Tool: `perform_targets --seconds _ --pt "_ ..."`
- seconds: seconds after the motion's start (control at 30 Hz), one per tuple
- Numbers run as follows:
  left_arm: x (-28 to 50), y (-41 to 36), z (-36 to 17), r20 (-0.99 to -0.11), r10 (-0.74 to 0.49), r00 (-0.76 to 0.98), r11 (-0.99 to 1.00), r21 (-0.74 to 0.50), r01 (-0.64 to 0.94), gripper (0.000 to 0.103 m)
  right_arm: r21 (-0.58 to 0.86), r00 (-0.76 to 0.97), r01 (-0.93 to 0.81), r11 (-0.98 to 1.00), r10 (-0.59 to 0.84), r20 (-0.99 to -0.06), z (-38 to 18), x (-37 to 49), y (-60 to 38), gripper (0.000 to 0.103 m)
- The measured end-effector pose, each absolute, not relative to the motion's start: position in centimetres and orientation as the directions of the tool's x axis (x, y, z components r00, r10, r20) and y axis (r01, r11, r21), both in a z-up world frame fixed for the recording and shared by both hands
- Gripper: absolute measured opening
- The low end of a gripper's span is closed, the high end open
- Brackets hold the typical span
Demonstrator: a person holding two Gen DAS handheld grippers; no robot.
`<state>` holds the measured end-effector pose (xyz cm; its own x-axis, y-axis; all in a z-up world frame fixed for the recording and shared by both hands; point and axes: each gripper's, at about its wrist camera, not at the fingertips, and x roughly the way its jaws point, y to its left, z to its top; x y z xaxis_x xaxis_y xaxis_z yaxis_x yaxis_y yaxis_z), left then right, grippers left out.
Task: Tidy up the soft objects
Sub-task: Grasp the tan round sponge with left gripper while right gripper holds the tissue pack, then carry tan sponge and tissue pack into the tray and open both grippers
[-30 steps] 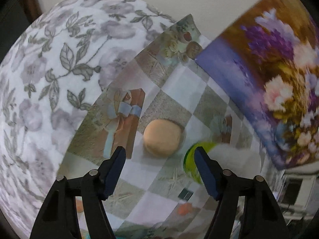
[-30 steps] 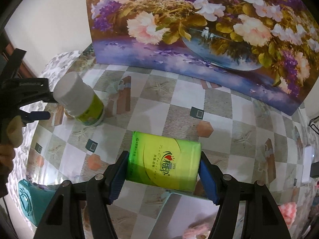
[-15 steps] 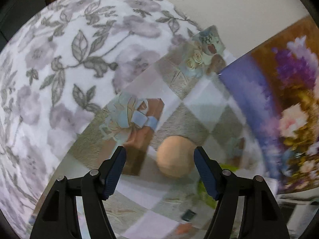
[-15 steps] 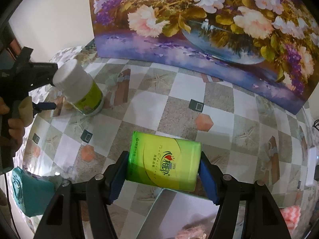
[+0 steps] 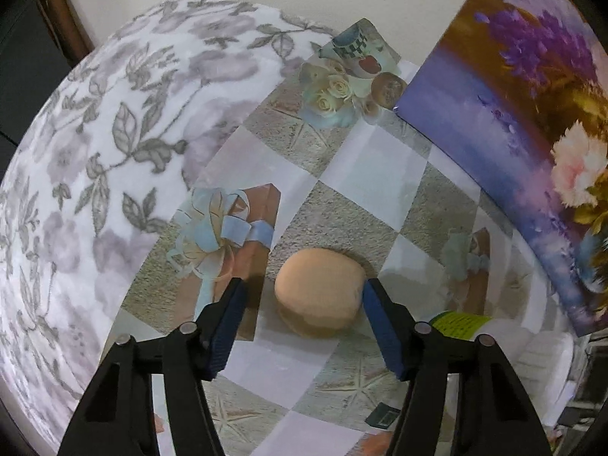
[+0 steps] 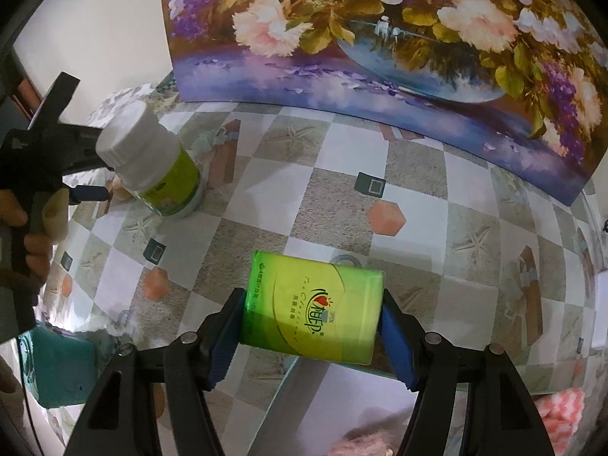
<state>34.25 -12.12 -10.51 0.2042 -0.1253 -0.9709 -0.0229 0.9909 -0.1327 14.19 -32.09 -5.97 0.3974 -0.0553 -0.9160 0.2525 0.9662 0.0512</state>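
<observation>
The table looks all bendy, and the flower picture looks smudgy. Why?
Left wrist view: the fisheye lens curves the checkered tablecloth, and the flower painting is smeared at the edge. Right wrist view: same bending, but the green tissue pack is sharp.

I am looking at a table wearing a checkered cloth printed with starfish, gift boxes and hexagons. A peach-coloured round soft ball is sitting on it, and a white-capped bottle with a green label is standing near it. A teal soft item is lying at the near left edge. A floral painted board is standing along the far side. A floral blanket is lying beside the cloth's left edge.
</observation>
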Motion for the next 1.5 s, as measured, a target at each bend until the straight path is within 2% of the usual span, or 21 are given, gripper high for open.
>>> perform_targets --seconds 0.07,0.27,0.53,0.8,1.0,1.23,1.5 --pt "34.2 -12.4 -10.5 -0.969 -0.132 0.21 0.99 -0.138 -0.016 0.048 0.051 0.397 0.25 0.967 -0.054 -0.916 -6.0 14.1 -32.0 0.07" --pt "32.9 -10.8 -9.8 -0.971 -0.142 0.194 0.988 -0.149 -0.027 0.044 0.073 0.398 0.277 0.958 -0.046 -0.916 -6.2 13.7 -32.4 0.07" --pt "30.2 -7.6 -6.5 -0.96 -0.194 0.199 0.975 -0.212 -0.07 0.043 0.094 0.415 0.3 0.949 -0.041 -0.909 -4.1 11.8 -31.7 0.07" --pt "25.0 -6.2 0.5 -0.922 -0.283 0.263 0.956 -0.294 -0.002 0.043 0.104 0.459 0.332 0.937 -0.064 -0.886 0.2 7.6 -30.1 0.07" --pt "19.2 -6.8 3.1 -0.887 -0.354 0.295 0.934 -0.352 0.061 0.043 0.12 0.498 0.374 0.92 -0.09 -0.862 2.8 2.8 -29.1 0.07" --pt "10.3 -9.2 3.5 -0.843 -0.45 0.296 0.893 -0.416 0.173 0.044 0.151 0.504 0.44 0.885 -0.104 -0.858 3.1 -3.4 -29.1 0.07" --pt "1.7 -13.5 2.0 -0.837 -0.474 0.272 0.866 -0.387 0.317 0.044 0.163 0.475 0.564 0.809 -0.157 -0.866 2.3 -10.2 -31.3 0.07"
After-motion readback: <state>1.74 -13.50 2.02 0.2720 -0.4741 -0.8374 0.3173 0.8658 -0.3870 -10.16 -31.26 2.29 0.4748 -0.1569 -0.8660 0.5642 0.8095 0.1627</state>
